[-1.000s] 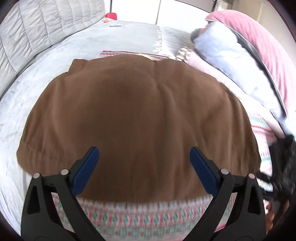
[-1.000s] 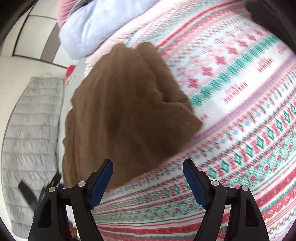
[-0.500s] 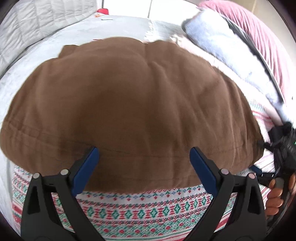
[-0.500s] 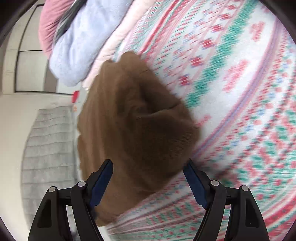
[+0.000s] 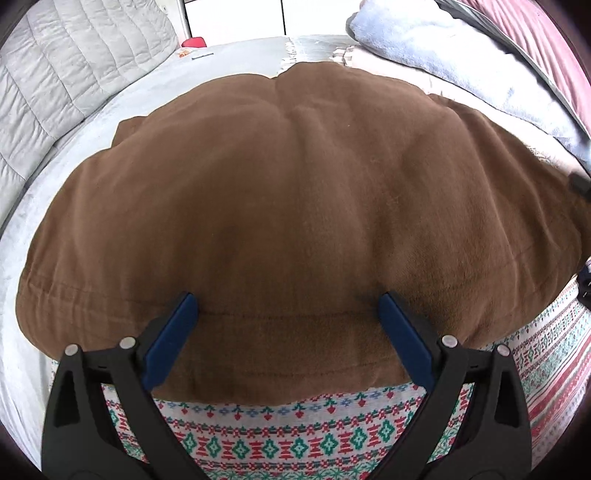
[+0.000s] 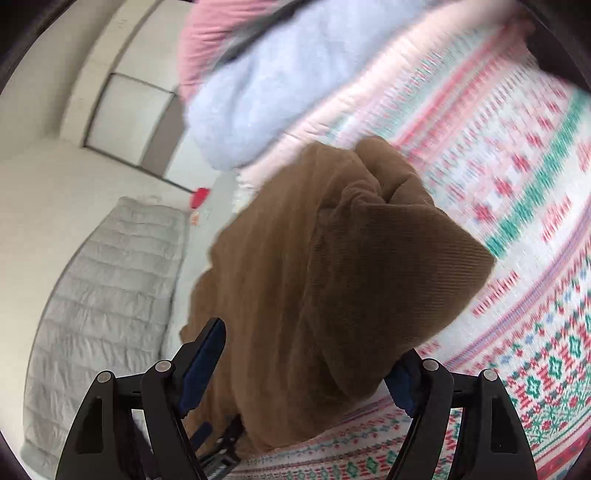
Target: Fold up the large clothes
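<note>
The garment (image 5: 295,192) lies on the blanket (image 5: 280,443), bedding (image 5: 443,48) behind.

Patterned blanket (image 5: 295,443) and stacked bedding on a bed.

The blanket, white with bands of red and green diamond and flower motifs, spreads over the near and right side of the bed; in the right wrist view (image 6: 517,221) it is blurred. A grey sheet (image 5: 110,122) covers the left side and far end. A quilted grey headboard (image 5: 55,74) curves along the left. Against the right edge lie a pale blue fleece (image 5: 461,62) and, over it, a pink cover (image 5: 535,33). At the far end sits a small red object (image 5: 194,42), with a small flat item (image 5: 202,56), too small to identify, just beside it. White panelled doors (image 6: 129,118) stand behind.
</note>
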`<action>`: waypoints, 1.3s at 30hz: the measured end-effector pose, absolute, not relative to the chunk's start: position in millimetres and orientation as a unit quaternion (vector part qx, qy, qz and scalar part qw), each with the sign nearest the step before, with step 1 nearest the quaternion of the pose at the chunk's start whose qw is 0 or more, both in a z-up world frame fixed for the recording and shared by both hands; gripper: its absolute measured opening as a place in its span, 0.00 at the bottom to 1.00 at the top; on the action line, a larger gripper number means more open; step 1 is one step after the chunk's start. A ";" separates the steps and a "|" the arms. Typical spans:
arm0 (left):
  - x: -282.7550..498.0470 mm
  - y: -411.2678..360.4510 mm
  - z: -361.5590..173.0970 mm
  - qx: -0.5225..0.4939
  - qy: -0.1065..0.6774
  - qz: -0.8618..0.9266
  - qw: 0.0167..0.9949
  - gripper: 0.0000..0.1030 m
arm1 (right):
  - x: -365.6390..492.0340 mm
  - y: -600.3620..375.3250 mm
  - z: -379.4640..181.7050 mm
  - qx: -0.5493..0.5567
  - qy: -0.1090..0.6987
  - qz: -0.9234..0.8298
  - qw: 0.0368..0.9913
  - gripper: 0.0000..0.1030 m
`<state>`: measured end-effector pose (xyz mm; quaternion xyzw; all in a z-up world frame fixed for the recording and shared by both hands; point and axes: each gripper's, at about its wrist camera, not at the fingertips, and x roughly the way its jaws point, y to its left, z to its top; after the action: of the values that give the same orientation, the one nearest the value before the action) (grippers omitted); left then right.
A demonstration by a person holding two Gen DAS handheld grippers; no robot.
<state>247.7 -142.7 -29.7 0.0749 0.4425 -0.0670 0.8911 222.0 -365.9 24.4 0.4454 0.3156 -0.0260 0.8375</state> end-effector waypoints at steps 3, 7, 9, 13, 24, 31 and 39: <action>245.6 -144.7 -30.4 0.082 0.436 -0.065 0.894 0.96 | 221.1 -377.3 2.1 0.495 0.329 -0.035 0.804 0.76; 244.9 -145.8 -31.3 0.082 0.434 -0.061 0.895 0.96 | 219.4 -377.5 4.3 0.490 0.325 -0.040 0.808 0.54; 245.4 -146.6 -31.7 0.084 0.434 -0.059 0.895 0.96 | 219.6 -372.4 13.3 0.460 0.327 -0.049 0.824 0.25; 245.4 -149.2 -32.7 0.090 0.433 -0.052 0.895 0.96 | 218.3 -360.4 38.3 0.436 0.305 -0.021 0.846 0.17; 244.8 -150.8 -30.9 0.089 0.432 -0.050 0.896 0.96 | 210.1 -369.5 36.9 0.436 0.313 -0.017 0.844 0.17; 236.3 -117.4 -8.1 0.053 0.437 -0.056 0.896 0.96 | 210.1 -377.7 31.8 0.440 0.318 -0.021 0.839 0.16; 234.7 1.0 -10.4 -0.052 0.461 -0.009 0.886 0.96 | 204.3 -382.1 23.1 0.417 0.325 -0.041 0.848 0.16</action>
<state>234.7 1.0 -10.4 -0.0524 0.4611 -0.0090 0.8857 204.3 -382.1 23.1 0.4173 0.3248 -0.0411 0.8477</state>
